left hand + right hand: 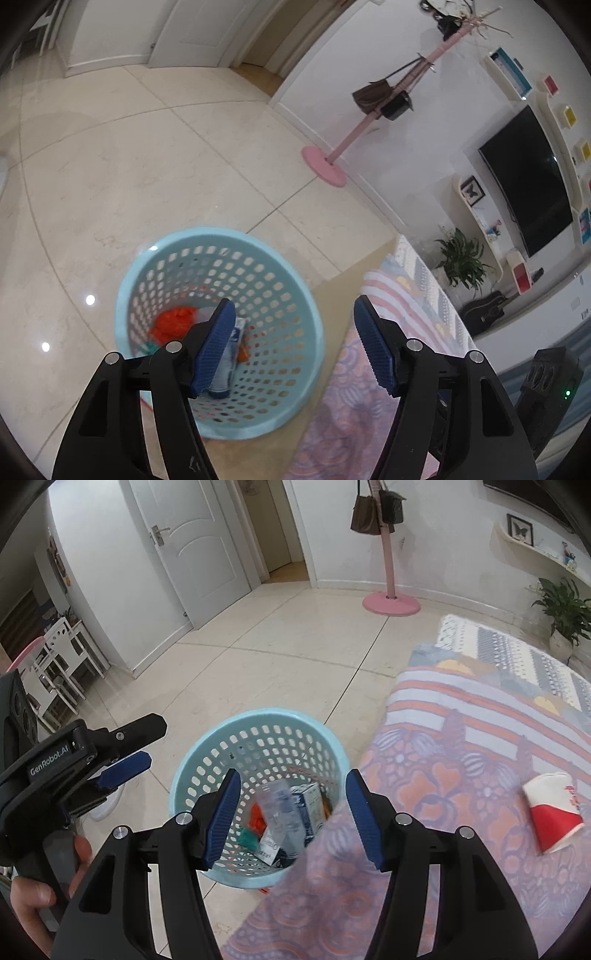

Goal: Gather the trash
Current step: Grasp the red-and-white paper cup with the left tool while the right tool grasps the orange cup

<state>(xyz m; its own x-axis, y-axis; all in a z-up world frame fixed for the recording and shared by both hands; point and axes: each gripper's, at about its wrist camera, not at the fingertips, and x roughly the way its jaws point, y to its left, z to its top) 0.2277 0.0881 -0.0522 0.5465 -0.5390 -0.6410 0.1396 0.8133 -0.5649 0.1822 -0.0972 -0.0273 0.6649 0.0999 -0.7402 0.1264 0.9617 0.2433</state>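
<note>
A light blue perforated basket (295,295) (192,771) stands on the tiled floor at the rug's edge. It holds trash: an orange wrapper (171,323) (257,820), a white and blue carton (312,806) and a blurred clear plastic piece (280,808) above the carton. My left gripper (295,343) is open and empty over the basket; it also shows in the right wrist view (125,746), left of the basket. My right gripper (291,816) is open and empty above the basket. A red and white paper cup (552,812) lies on its side on the rug at right.
A patterned rug (443,794) (351,406) covers the floor on the right. A pink coat stand (390,603) (325,166) with bags stands by the far wall. A potted plant (563,613), TV (528,181) and black speaker (550,395) are at right.
</note>
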